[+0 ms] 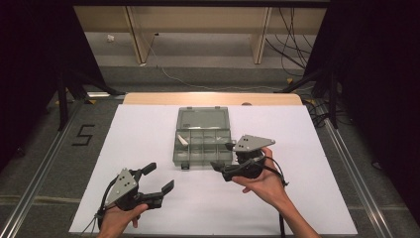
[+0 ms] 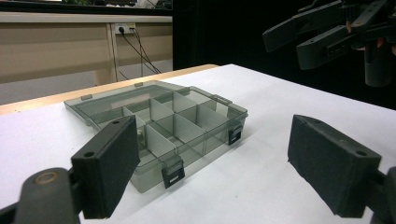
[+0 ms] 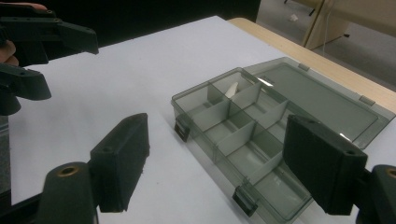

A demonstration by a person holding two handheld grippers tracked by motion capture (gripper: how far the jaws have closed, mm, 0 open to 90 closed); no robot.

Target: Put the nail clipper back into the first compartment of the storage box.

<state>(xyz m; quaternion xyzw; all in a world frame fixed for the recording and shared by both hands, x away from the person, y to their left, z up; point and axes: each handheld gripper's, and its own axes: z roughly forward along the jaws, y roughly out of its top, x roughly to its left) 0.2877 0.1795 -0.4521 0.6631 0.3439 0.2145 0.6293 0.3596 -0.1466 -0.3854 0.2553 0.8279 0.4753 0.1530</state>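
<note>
High view: a smoky grey plastic compartment box (image 1: 203,141) lies on the white tabletop (image 1: 148,129), its lid (image 1: 203,119) folded flat back toward the far edge; a small white piece (image 1: 183,140) rests in a compartment on its left side; the right claw (image 1: 221,155), held in the person's right hand (image 1: 265,181), hangs just beside the box's near right corner, jaws spread with nothing between them; the left claw (image 1: 158,177), in the left hand (image 1: 116,220), sits near the front left of the tabletop, well apart from the box, jaws likewise wide and empty; left gripper view: the box (image 2: 159,128) stands ahead between the two black jaws, its two dark front latches (image 2: 173,173) undone, the other claw (image 2: 306,39) raised at upper right; right gripper view: the divided tray (image 3: 238,135) lies between and beyond the spread jaws, untouched, the white piece (image 3: 232,88) in a far compartment.
</note>
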